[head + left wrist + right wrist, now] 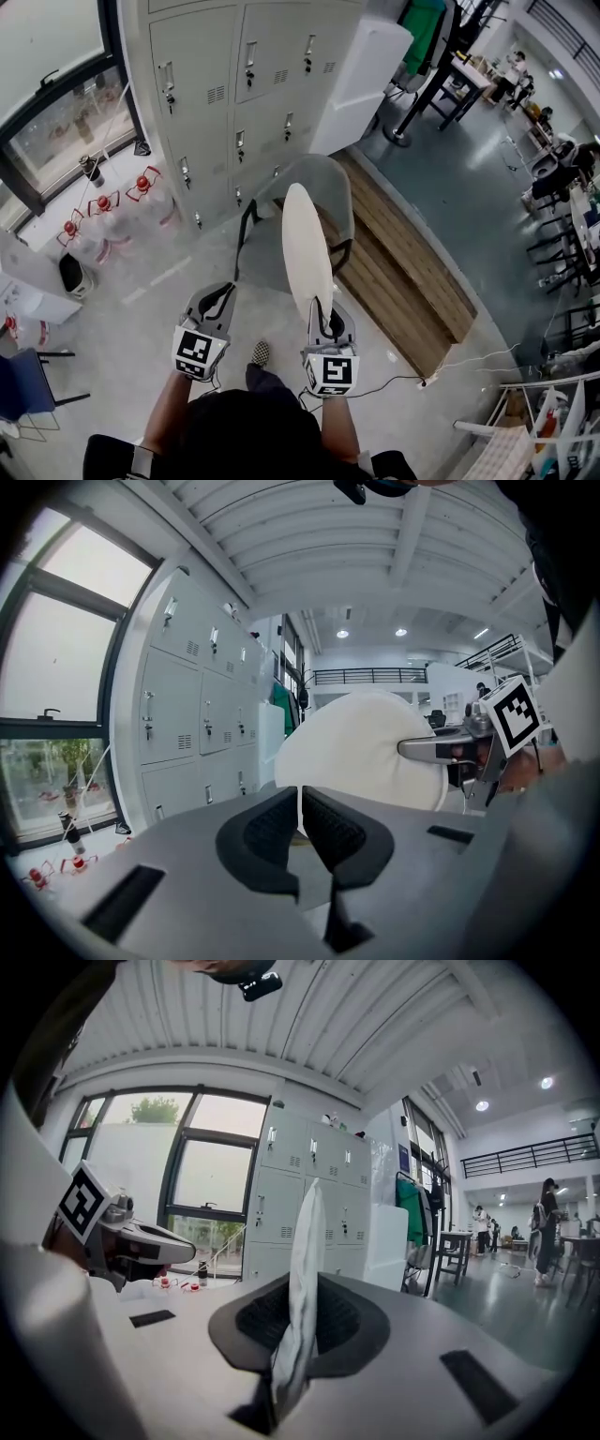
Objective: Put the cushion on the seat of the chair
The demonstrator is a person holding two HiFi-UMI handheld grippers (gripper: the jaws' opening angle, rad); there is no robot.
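Note:
A round cream cushion (306, 246) stands on edge, and my right gripper (321, 309) is shut on its lower rim. In the right gripper view the cushion (307, 1241) rises thin and upright out of the pinching jaws (302, 1309). Just beyond it is a grey shell chair (323, 183) with black legs, its seat (265, 262) partly hidden by the cushion. My left gripper (217, 294) is level with the right one, to its left, shut with nothing in it (300, 810). From the left gripper view the cushion's flat face (356, 752) shows with the right gripper (441, 750) on its edge.
Grey lockers (244, 84) stand behind the chair, with a white panel (366, 75) leaning beside them. A low wooden platform (403, 272) runs along the chair's right. Red-capped water bottles (103, 211) sit at the left wall. A blue chair (26, 384) is at the near left. A cable (441, 367) crosses the floor.

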